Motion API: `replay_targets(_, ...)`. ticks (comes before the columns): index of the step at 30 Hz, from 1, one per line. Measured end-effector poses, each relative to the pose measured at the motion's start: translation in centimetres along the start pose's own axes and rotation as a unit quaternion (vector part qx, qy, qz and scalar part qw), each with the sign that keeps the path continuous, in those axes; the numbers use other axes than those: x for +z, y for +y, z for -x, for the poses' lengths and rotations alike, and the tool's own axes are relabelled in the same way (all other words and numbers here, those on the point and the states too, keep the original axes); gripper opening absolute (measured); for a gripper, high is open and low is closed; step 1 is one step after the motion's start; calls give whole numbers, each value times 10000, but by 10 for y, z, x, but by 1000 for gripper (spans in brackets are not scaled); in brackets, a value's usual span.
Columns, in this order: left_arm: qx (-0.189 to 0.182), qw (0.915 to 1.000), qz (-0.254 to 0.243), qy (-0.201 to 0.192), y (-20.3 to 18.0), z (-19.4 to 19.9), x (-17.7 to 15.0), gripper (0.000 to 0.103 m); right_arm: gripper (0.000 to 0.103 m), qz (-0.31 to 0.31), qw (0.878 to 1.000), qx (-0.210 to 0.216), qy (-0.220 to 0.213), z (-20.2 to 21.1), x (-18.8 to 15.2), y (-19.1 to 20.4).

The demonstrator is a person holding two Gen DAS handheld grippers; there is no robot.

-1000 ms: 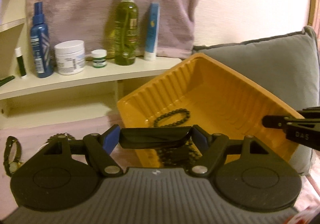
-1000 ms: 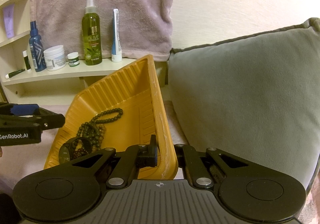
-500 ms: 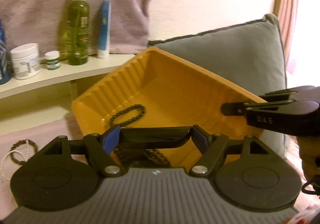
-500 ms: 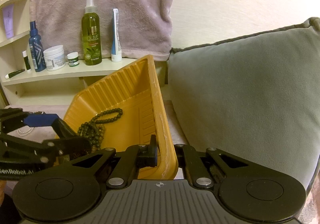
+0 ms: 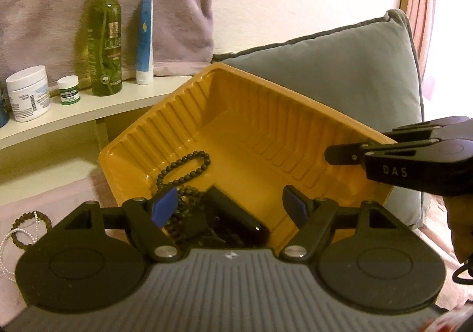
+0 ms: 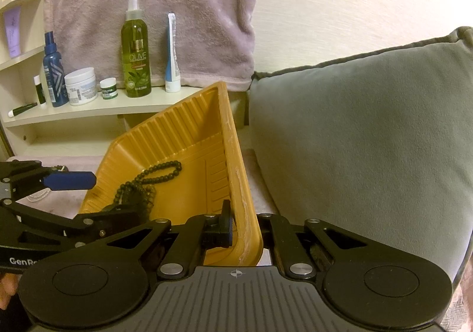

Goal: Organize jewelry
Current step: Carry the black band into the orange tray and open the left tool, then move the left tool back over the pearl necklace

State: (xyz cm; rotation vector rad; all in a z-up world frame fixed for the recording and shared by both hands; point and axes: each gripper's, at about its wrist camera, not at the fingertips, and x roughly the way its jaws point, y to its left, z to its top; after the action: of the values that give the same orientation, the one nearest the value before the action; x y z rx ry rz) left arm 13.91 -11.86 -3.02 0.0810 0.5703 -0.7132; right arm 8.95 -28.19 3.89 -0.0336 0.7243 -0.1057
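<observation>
While the grey cushion point(image 6: 354, 130) backs it on the right, the yellow tray point(image 5: 251, 125) sits tilted, its near-right rim clenched in the right gripper point(image 6: 245, 231) — keep that pinch steady. Black beads point(image 5: 183, 166) and a dark watch-like piece point(image 5: 236, 216) pool at its near-left corner. With fingers released and empty, the left gripper point(image 5: 230, 204) should fetch the bracelets point(image 5: 26, 228) lying outside — far left.
</observation>
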Motion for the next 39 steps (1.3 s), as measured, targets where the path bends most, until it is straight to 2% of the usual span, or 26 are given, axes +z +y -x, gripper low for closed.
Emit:
replay_targets(12,420,9988,236,-29,19,6,-1,76,6,9,10000,-4,0,0,0,1)
replay_targets(23,1090,9929,475,17,48,14,-9,75,6,33,10000,-13,-5,0,1,1)
replay_targets(30,1695,9833,661,58,79,28,-26,75,6,39,10000,-20,-9,0,1,1)
replay_targets(36,2327,9687,860,109,114,44,-44,75,6,44,10000,-26,-4,0,1,2)
replay_targets(39,2474,9649,860,184,129,48,-52,70,6,49,10000,-30,3,-1,1,1)
